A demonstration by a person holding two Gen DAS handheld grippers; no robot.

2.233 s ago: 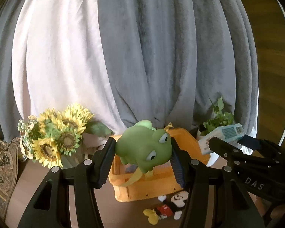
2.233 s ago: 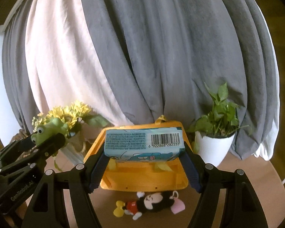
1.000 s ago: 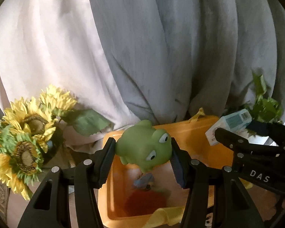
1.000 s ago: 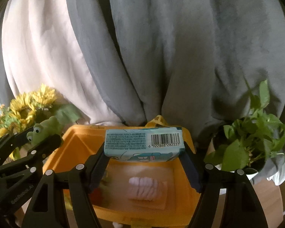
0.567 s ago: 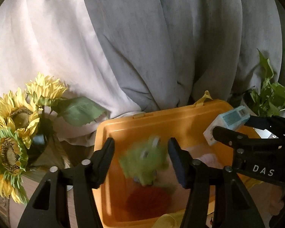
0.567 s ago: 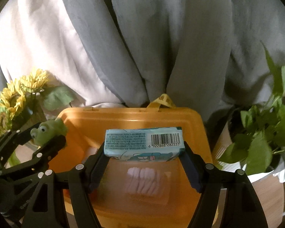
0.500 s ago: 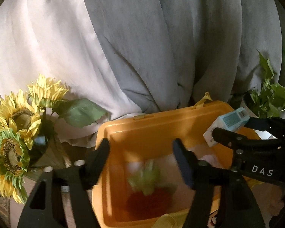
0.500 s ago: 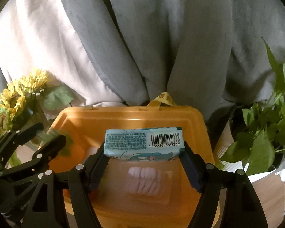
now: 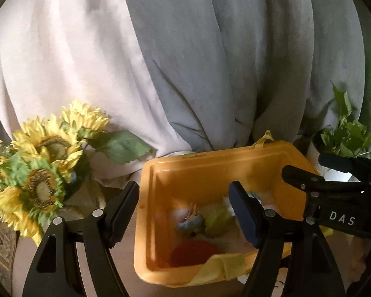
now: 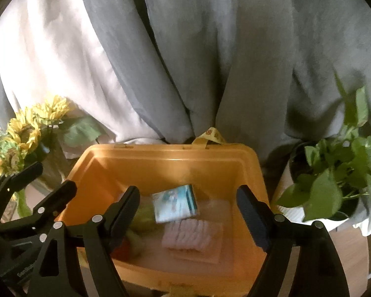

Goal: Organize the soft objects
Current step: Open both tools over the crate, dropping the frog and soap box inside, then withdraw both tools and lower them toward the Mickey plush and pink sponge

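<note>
- Above the orange bin [image 10: 257,173], both grippers are seen empty: the left gripper [image 9: 184,212] is spread wide with nothing between its fingers, and the right gripper [image 10: 189,214] is likewise parted and holds nothing.
- Inside the bin, the tissue pack [image 10: 175,204] is found lying flat, its corner resting on the pink folded cloth [image 10: 193,235].
- The green frog toy [image 9: 216,220] is seen on the bin floor, just beside a small blue-grey toy [image 9: 190,224], with a red item [image 9: 194,252] nearer the front wall.
- To the left of the bin, sunflowers [image 9: 44,170] are placed; to its right, a potted plant [image 10: 338,180] is set.
- A grey and white curtain [image 10: 185,61] is hung behind.
</note>
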